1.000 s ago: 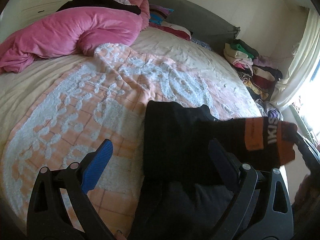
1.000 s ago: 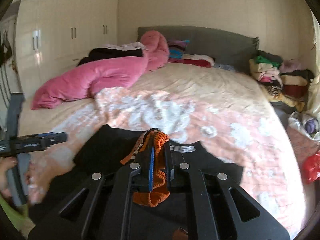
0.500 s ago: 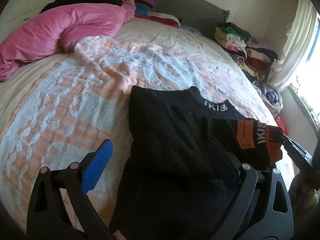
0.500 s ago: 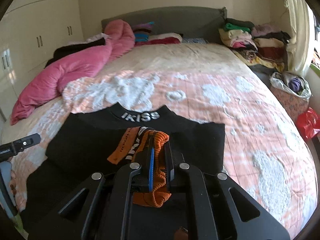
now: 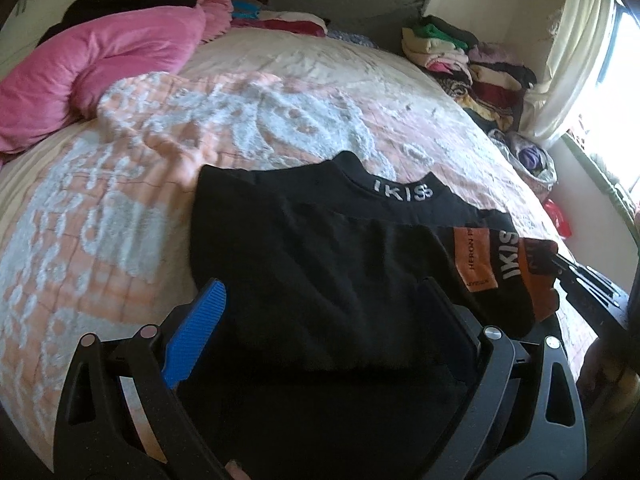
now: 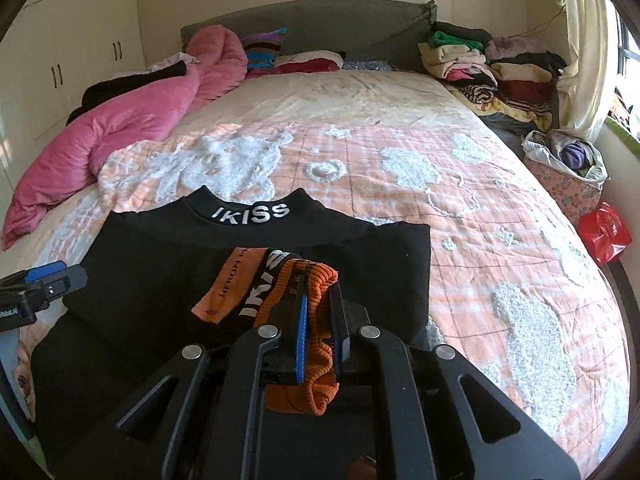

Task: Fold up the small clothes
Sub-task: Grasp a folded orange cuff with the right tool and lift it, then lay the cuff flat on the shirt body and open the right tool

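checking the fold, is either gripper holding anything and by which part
The right gripper is shut on the orange ribbed cuff of the black sweater. The left gripper is open and holds nothing.

The black sweater [image 6: 168,280] is matt knitted cloth, its collar [image 6: 252,214] stitched with white letters. Its orange cuff [image 6: 316,320] is coarse ribbed knit. The bedspread [image 6: 460,240] is peach cloth with raised, fluffy white tufts, rough to the eye. The pink duvet [image 6: 120,132] is soft, smooth cloth. The right gripper [image 6: 320,332] is matt black plastic with shiny metal rivets and a ridged blue pad. The red bag [image 6: 604,232] is glossy plastic.
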`<state>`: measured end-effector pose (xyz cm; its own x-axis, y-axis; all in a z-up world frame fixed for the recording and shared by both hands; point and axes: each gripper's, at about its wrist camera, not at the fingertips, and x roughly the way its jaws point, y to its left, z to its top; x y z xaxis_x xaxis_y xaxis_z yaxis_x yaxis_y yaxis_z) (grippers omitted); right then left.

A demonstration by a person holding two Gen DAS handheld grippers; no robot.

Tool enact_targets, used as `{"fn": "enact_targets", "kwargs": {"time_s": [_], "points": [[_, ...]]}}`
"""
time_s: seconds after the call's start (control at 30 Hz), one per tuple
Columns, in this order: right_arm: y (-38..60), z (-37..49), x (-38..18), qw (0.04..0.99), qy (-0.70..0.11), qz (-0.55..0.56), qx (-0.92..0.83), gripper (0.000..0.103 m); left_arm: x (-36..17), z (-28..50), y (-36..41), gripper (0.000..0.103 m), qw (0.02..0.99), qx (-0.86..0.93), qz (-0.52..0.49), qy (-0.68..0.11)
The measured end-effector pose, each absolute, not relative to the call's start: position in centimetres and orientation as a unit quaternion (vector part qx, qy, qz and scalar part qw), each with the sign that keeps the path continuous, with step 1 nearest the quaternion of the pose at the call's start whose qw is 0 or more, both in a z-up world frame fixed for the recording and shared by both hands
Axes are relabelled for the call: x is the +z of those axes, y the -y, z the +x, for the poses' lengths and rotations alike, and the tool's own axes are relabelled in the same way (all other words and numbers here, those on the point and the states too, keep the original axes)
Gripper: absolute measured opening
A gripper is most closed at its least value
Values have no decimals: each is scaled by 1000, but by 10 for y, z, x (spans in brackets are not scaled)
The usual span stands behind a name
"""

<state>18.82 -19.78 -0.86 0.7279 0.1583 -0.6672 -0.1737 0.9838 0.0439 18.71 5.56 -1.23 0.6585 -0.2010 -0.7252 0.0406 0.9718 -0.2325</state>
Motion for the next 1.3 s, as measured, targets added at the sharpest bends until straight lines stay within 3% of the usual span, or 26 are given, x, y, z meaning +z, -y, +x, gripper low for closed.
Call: {"fn": "enact_targets", "kwargs": {"time_s": [0.33, 0.5, 0.57, 0.67, 1.07, 1.17, 1.3], "points": [[202, 187, -12, 932, -355, -6, 72, 19, -22, 192, -43, 89, 901, -82, -78, -419], [202, 181, -15, 930, -358, 8, 81, 22, -26, 195, -45, 76, 898, -83, -82, -424], [196, 180, -18, 927, -364, 9, 94, 23, -30, 196, -46, 64, 895, -87, -83, -430], [182, 176, -23, 921, -373, -3, 115, 25, -39, 199, -49, 61, 888, -88, -80, -444], [137, 177, -41, 896, -411, -49, 163, 29, -53, 196, -54, 59, 881, -89, -75, -459], [148, 187, -59, 883, -444, -38, 145, 21, -54, 194, -55, 59, 880, -93, -76, -459], [154, 189, -61, 883, -447, -24, 141, 21, -54, 193, -54, 59, 881, -92, -72, -458]]}}
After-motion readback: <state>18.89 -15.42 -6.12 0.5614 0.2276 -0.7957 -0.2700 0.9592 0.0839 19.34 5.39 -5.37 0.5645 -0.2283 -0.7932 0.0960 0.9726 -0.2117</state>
